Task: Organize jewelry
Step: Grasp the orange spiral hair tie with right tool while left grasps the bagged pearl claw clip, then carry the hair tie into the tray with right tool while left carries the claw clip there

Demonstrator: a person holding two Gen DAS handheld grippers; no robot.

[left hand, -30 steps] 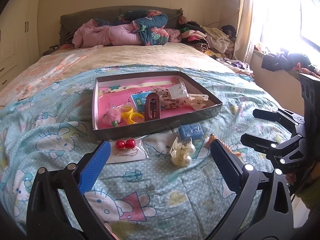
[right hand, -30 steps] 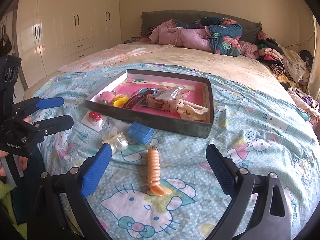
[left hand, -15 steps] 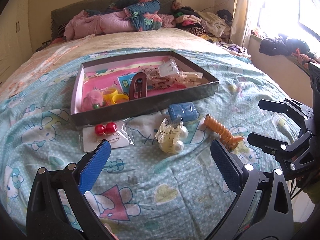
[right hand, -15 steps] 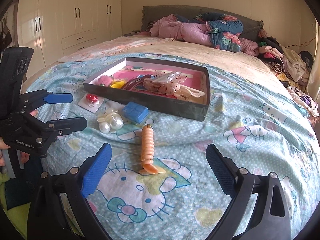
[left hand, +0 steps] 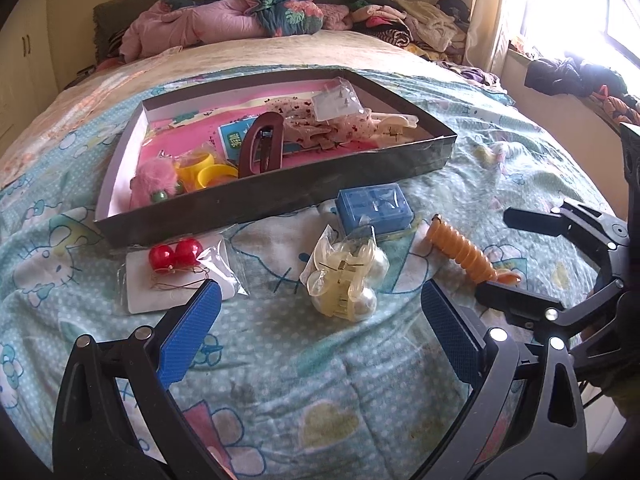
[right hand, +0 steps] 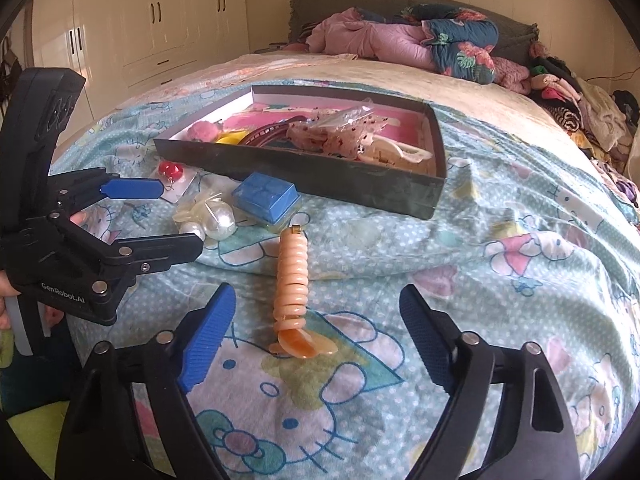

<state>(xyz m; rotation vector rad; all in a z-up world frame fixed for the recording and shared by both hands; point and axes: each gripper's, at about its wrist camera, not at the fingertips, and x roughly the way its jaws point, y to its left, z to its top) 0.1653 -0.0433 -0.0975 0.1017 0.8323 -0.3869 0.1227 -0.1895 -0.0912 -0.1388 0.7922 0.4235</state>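
A dark shallow tray with a pink floor lies on the bed and holds hair clips, yellow rings and a pink pompom. In front of it lie red ball earrings on a card, a bagged pearl hair clip, a blue box and an orange bead bracelet. My left gripper is open, low over the quilt, with the pearl clip just ahead between its fingers. My right gripper hangs over the orange bracelet; its jaws are closing, the bracelet lies between them, and the pads do not touch it.
The Hello Kitty quilt covers the near half of the bed. Folded bedding and clothes pile up at the headboard. Wardrobes stand at the left, a bright window at the right. The left gripper reaches in beside the pearl clip.
Both grippers have sunk toward the quilt and come closer to the loose items. The right gripper's fingers have drawn nearer to each other around the orange bracelet.
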